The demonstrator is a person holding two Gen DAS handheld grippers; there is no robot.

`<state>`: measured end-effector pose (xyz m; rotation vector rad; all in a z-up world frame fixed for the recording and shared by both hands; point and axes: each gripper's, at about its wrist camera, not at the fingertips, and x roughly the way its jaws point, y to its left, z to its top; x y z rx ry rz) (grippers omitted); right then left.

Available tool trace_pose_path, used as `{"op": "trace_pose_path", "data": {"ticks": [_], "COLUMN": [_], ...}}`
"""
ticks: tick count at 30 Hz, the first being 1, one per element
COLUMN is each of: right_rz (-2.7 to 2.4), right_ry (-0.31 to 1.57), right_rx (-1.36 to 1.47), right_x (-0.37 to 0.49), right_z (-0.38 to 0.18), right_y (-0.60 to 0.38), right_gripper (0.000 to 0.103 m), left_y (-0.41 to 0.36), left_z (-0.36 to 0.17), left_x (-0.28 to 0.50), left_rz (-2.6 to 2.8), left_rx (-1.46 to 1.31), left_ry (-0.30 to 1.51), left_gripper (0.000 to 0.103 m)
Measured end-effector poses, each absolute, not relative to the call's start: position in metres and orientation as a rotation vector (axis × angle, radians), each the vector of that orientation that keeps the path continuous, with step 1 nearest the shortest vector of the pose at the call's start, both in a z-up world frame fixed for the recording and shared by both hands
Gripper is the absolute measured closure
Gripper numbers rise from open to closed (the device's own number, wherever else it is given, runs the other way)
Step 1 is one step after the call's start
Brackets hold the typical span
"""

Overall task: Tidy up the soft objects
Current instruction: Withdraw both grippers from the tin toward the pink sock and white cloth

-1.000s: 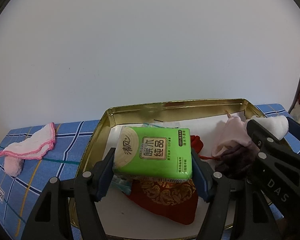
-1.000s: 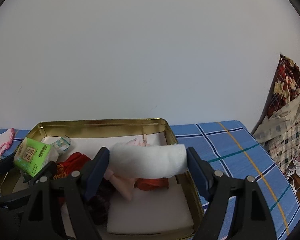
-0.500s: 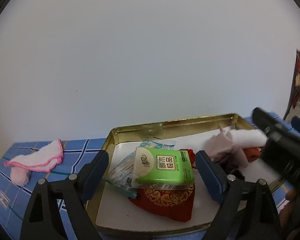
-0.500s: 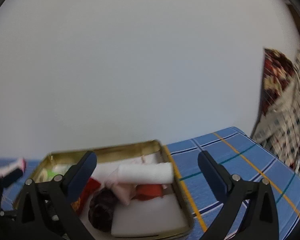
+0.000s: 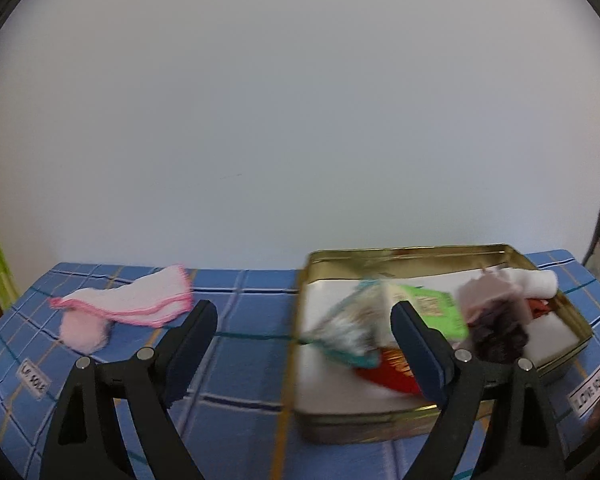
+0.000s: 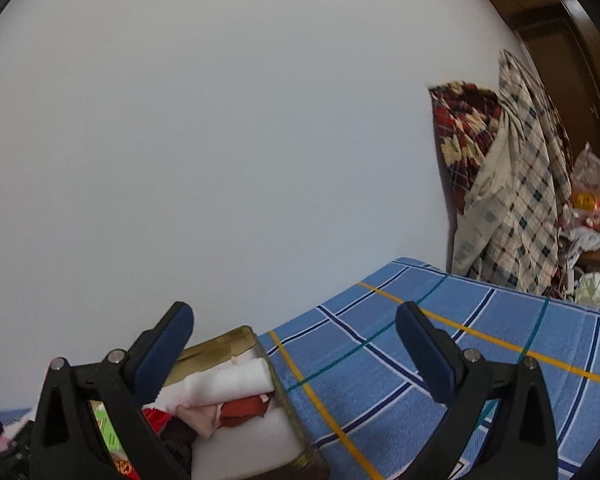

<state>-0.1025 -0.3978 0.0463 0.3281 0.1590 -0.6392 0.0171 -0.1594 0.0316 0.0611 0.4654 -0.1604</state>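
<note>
1. A blue checked cloth [image 5: 240, 364] covers the table before a plain white wall; a gold tin [image 5: 412, 420] sits on it.
2. Inside the tin lie a green tissue pack [image 5: 436, 312], a white rolled towel [image 6: 228, 380] and red and pink fabric.
3. Left of the tin, well apart, a pink-edged washcloth [image 5: 132, 300] lies crumpled: light, limp, likely to sag; best pinched at its bunched middle.
4. The left gripper [image 5: 300, 344] stands wide and empty, between the tin and the washcloth.
5. The right gripper [image 6: 296, 340] gapes wide, empty, right of the tin.
</note>
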Motion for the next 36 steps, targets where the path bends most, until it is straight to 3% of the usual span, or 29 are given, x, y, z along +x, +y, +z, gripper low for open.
{"op": "trace_pose_path", "data": {"ticks": [36], "right_rz": [-0.438], "right_ry": [0.226], "right_rx": [0.133], "right_x": [-0.065], "right_z": [0.035], "right_y": [-0.219], "right_gripper": [0.000], "left_y": [-0.035], "left_z": [0.009], "left_x": [0.046], "left_rz": [0.016], "left_rx": [0.075], "left_ry": [0.503], "left_gripper": [0.013]}}
